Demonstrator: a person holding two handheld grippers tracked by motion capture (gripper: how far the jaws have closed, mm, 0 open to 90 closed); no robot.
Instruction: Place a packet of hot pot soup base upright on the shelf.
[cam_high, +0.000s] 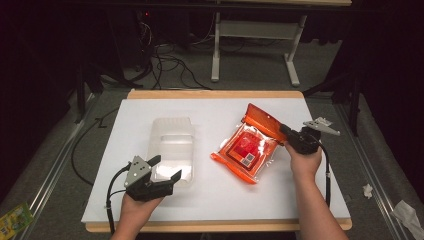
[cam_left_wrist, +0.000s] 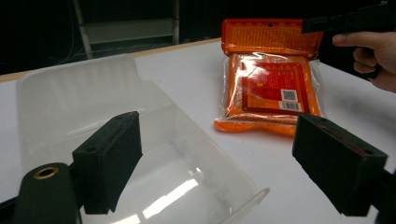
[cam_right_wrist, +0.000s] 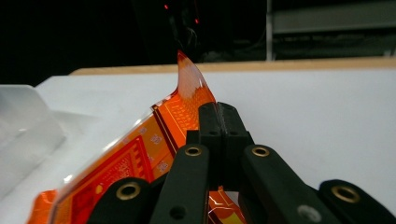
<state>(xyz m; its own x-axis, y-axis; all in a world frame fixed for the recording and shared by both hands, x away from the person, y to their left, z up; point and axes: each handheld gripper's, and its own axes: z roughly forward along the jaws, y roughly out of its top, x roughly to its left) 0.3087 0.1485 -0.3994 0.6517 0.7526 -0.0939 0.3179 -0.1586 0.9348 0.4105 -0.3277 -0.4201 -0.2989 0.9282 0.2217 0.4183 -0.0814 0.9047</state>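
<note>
An orange packet (cam_high: 247, 147) right of centre on the white table (cam_high: 220, 200) is pinched at its raised far flap by the right gripper (cam_high: 286, 131) — the left gripper (cam_high: 166, 167), jaws spread wide, is held empty at the clear bin (cam_high: 171, 145).

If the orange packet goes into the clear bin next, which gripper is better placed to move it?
Probably the right gripper: its jaws are shut on the orange packet, lifting its top edge. The left gripper is open at the clear bin, holding nothing.
</note>
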